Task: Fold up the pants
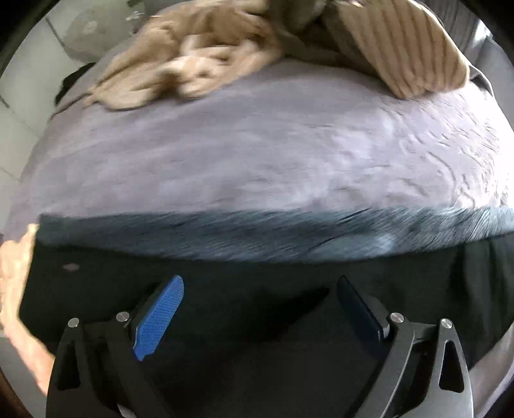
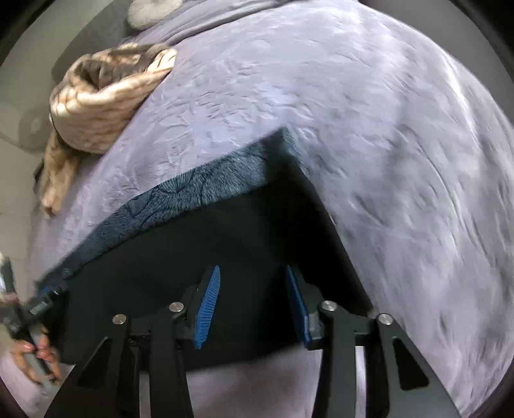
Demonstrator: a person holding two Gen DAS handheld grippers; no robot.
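Observation:
The dark pants [image 1: 250, 308] lie flat on a lavender bed cover [image 1: 257, 154], with a fuzzy blue-grey inner lining showing along the far edge [image 1: 257, 234]. My left gripper [image 1: 260, 286] is open and empty just above the black fabric. In the right wrist view the pants [image 2: 199, 257] form a folded dark panel with the fleecy strip [image 2: 192, 193] on top. My right gripper [image 2: 252, 273] is open and empty over the panel's near right part. The other gripper and hand [image 2: 29, 321] show at the pants' left edge.
A crumpled beige blanket [image 1: 180, 64] and a striped beige cushion [image 1: 401, 48] lie at the far side of the bed; they show in the right wrist view [image 2: 96, 106]. A grey pillow [image 2: 151, 9] sits at the top. A bare hand [image 1: 16, 289] is at left.

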